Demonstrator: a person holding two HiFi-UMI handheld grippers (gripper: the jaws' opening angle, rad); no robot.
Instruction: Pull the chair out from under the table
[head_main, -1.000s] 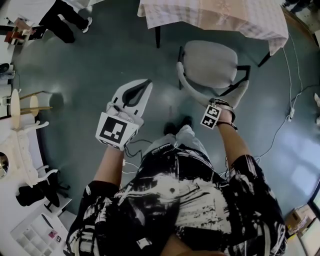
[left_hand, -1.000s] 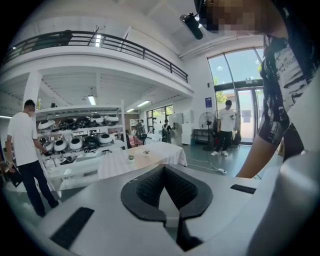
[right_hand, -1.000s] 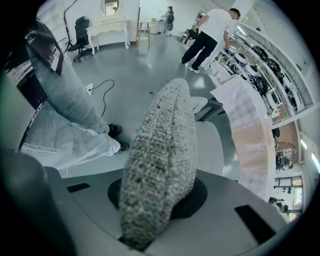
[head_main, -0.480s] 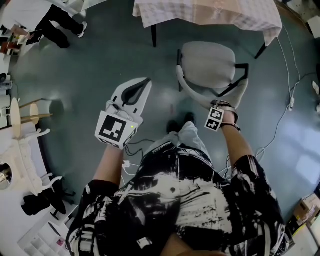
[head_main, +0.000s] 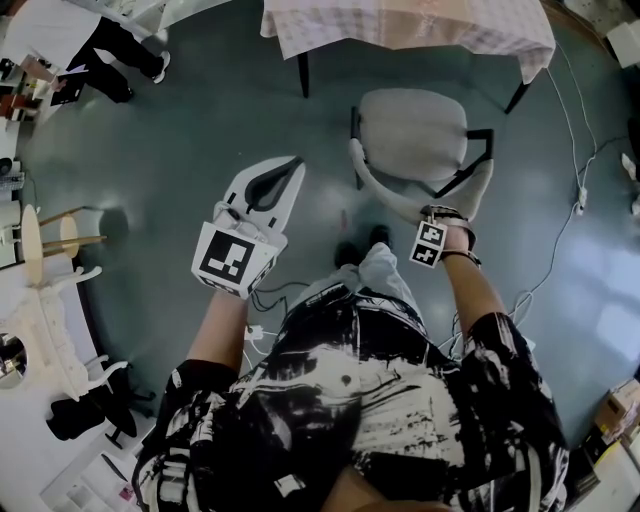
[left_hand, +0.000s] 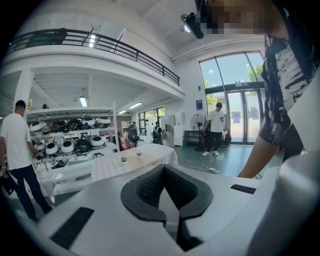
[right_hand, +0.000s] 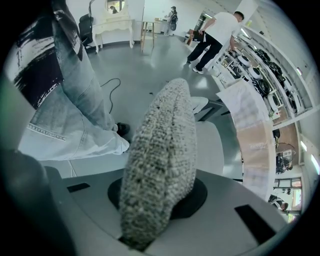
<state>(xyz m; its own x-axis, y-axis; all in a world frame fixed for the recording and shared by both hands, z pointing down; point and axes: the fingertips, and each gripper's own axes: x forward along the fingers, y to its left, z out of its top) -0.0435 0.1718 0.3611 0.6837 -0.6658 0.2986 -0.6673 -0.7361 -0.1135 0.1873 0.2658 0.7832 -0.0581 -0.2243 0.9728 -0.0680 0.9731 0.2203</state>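
Note:
The chair (head_main: 415, 135) has a grey seat and a curved grey woven backrest (head_main: 385, 190); it stands just in front of the table with the checked cloth (head_main: 400, 25). My right gripper (head_main: 437, 212) points steeply down and is shut on the top edge of the backrest. In the right gripper view the woven backrest (right_hand: 160, 150) fills the space between the jaws, with the seat (right_hand: 212, 145) and the tablecloth (right_hand: 250, 135) beyond. My left gripper (head_main: 290, 168) hovers over the floor left of the chair, shut with nothing in it; in its own view the left gripper (left_hand: 167, 192) points across the hall.
The person's feet (head_main: 360, 245) and jeans leg (right_hand: 75, 110) are close behind the chair. A cable (head_main: 560, 240) runs over the floor at the right. White furniture (head_main: 50, 310) and a wooden stool (head_main: 45, 215) stand at the left. Another person (head_main: 110, 45) stands at the far left.
The chair has slid a little out from the table toward the person, with my right gripper still shut on its backrest. The left gripper has hardly shifted.

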